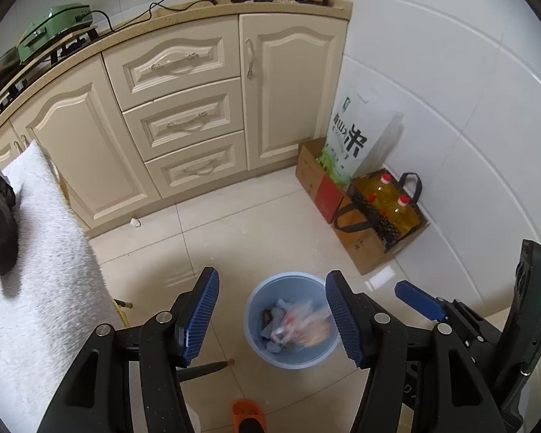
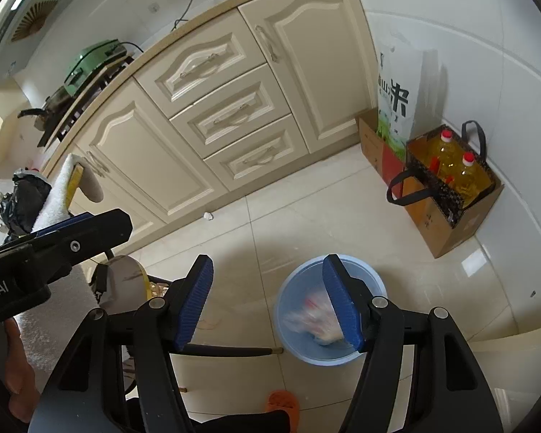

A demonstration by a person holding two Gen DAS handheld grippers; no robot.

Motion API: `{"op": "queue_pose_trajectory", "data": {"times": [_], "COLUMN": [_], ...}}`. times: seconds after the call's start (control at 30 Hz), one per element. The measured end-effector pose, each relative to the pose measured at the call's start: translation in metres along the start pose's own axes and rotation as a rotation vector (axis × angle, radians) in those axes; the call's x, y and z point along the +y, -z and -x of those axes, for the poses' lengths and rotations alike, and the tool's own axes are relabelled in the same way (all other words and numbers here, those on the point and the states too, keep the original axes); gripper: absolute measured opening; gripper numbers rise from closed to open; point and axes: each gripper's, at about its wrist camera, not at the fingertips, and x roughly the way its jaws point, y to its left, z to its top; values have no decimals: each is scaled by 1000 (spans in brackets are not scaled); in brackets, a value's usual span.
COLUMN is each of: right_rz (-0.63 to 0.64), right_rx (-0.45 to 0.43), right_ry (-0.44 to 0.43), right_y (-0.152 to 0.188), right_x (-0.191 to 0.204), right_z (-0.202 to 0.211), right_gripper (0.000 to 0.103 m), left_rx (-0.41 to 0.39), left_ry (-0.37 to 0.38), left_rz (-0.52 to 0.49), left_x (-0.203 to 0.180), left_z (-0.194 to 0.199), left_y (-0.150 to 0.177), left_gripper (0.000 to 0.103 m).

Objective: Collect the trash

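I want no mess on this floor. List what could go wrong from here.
1. The bin is already well filled with wrappers; more trash dropped from above may bounce out.
2. A small white scrap lies by the cabinet base and could be overlooked.
3. Both grippers, left and right, are open and close together; reaching at once, they may collide.

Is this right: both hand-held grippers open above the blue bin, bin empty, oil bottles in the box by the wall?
Not quite: the blue bin is not empty. The left wrist view shows a crumpled plastic wrapper and other scraps inside it. The rest holds: the left hand-held gripper and right hand-held gripper are both open above it, and the oil bottles stand in the box by the wall.
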Motion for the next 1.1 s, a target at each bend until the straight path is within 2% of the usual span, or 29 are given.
{"op": "queue_pose_trajectory", "data": {"times": [0.17,0.37,0.57,0.8,0.93,1.03,1.1], "right_rz": [7,50,134,223,277,302,314], "right_rx": [-28,-71,-128,-146,-122,-100,-79], "right_ry": [12,6,-16,-69,-96,-91,-98], "right_y": [0,6,17,34,41,44,46], "right_x": [12,46,100,166,203,221,231], "right_z": [24,64,104,117,108,96,86], "right_gripper": [65,66,71,74,76,76,77], "left_rx": [-31,-90,-196,-248,-244,-238,-203], "left_ry": [11,35,39,-21,-80,-89,-110], "left_rz": [3,8,3,51,114,182,207], "left_x": [8,24,57,131,178,214,232], "left_z": [30,87,162,222,236,240,236], "left_y": [7,29,70,131,159,178,187], "left_gripper": [58,58,66,69,71,71,71]}}
